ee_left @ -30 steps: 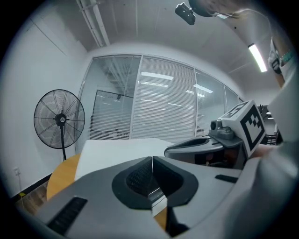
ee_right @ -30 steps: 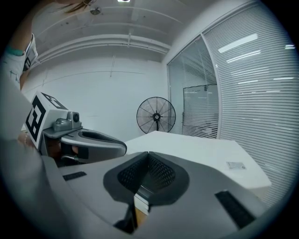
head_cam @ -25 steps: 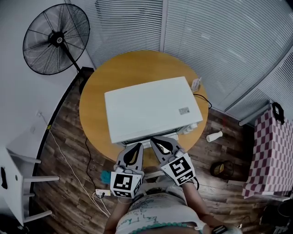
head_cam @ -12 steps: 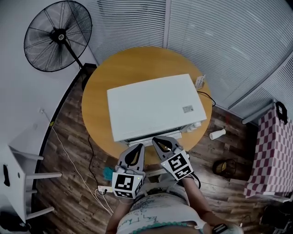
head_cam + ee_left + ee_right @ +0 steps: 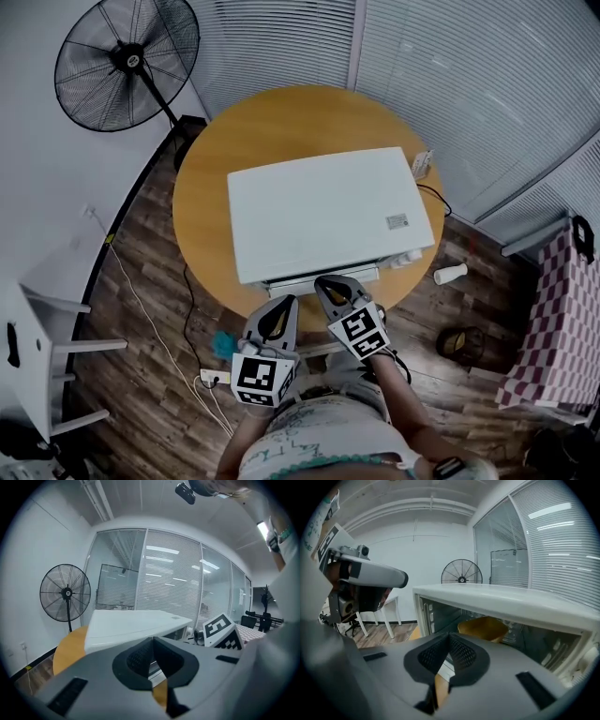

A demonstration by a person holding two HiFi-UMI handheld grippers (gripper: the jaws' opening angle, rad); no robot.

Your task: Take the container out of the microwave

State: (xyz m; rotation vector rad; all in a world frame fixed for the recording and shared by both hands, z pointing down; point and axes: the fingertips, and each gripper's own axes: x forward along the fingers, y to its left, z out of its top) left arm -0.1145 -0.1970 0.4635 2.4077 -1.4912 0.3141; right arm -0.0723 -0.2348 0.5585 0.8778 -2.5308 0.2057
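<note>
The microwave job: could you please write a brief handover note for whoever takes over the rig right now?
Left gripper: jaws shut, empty, held in front of the microwave.
Right gripper: jaws shut, empty, at the microwave's front, beside the left one.
Container: orange-brown, inside the microwave, untouched.
The microwave sits on the round table.
Done: nothing yet. I cannot tell whether the door is open.
Left: open a gripper, reach in, grasp the container and bring it out.
</note>
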